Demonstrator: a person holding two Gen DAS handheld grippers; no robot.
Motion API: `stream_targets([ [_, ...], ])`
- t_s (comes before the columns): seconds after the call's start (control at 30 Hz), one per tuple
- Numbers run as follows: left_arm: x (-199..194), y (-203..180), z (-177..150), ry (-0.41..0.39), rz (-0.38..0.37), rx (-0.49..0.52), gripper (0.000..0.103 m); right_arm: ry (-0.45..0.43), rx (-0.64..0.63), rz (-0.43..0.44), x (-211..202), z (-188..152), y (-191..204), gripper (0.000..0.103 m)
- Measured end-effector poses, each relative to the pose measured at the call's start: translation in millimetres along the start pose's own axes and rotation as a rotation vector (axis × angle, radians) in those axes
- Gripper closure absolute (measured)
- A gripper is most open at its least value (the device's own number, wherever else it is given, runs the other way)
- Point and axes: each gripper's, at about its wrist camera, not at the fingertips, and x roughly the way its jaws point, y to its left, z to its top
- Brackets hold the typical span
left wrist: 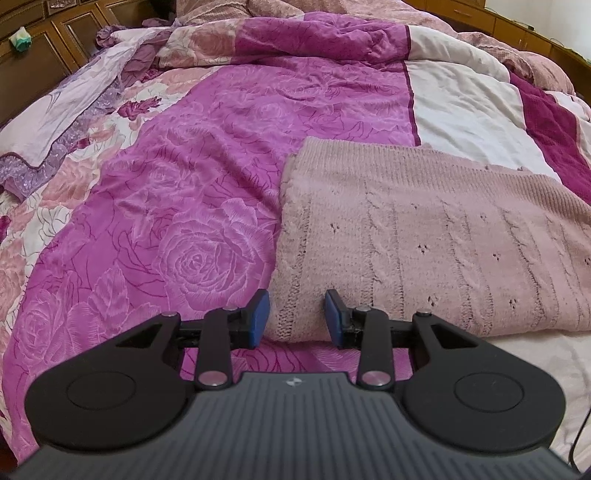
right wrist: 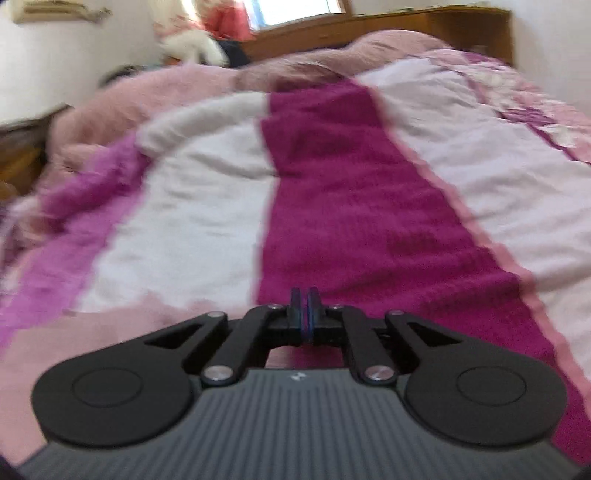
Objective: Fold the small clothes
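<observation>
Your left gripper sits at the lower centre of the left wrist view, its blue fingers parted with the near left corner of the pink knitted sweater between them. The pads stand beside the knit edge, but whether they press on it cannot be told from here.

The sweater lies folded into a flat rectangle on the bed, filling the right middle of that frame. Its cable ribs and small eyelet holes face up. It rests mostly on the magenta rose-print quilt, and its far edge reaches over the white panel at upper right. A wooden cabinet shows in the upper left corner.

In the right wrist view, your right gripper is at the lower centre with its fingers pressed together and nothing held between them. That picture is blurred. Beyond the fingers lies a dark magenta stripe of bedding between two white panels, and a strip of pale pink cloth shows at lower left.
</observation>
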Motion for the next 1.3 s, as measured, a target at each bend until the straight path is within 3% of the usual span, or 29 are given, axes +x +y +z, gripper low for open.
stream_targets([
  [0.07,0,0,-1,-0.001,0.000,-0.006,0.062,0.041,-0.046,0.051,3,4,11,0.088],
  [0.1,0,0,-2,-0.002,0.001,-0.008,0.062,0.053,-0.077,0.061,5,4,17,0.069],
  [0.17,-1,0,-3,-0.002,0.003,-0.009,0.062,0.043,-0.141,0.050,11,5,30,0.047],
  [0.3,0,1,-6,0.006,0.004,-0.006,0.062,0.064,-0.197,0.060,24,2,44,0.049],
  [0.43,1,5,-7,0.012,0.000,-0.023,0.062,0.147,-0.278,0.035,39,-6,55,0.052],
  [0.47,2,7,-7,0.014,-0.003,-0.029,0.062,0.166,-0.306,0.033,41,-10,59,0.062],
  [0.5,2,7,-7,0.016,-0.005,-0.033,0.062,0.177,-0.323,0.043,41,-12,61,0.084],
  [0.53,2,7,-7,0.016,-0.006,-0.035,0.062,0.168,-0.332,0.047,38,-13,63,0.088],
  [0.63,0,7,-8,0.010,-0.007,-0.033,0.062,0.041,-0.388,-0.001,19,-15,72,0.089],
  [0.7,-1,8,-8,0.004,-0.008,-0.031,0.062,-0.023,-0.357,-0.058,13,-12,70,0.089],
  [0.77,-3,8,-8,-0.009,-0.010,-0.035,0.062,-0.045,-0.311,-0.146,17,-7,63,0.089],
  [0.83,-5,9,-6,-0.020,-0.010,-0.040,0.062,0.004,-0.249,-0.210,31,-3,49,0.086],
  [0.9,-8,10,-5,-0.028,-0.012,-0.045,0.062,0.044,-0.174,-0.200,38,-1,36,0.082],
  [1.07,-23,11,-2,-0.068,-0.021,-0.027,0.062,-0.010,-0.044,-0.159,4,-1,22,0.064],
  [1.2,-32,8,1,-0.102,-0.039,-0.016,0.062,-0.057,-0.019,-0.067,-50,-21,21,0.064],
  [1.3,-31,2,3,-0.109,-0.066,-0.008,0.062,-0.034,-0.018,0.030,-77,-44,27,0.064],
])
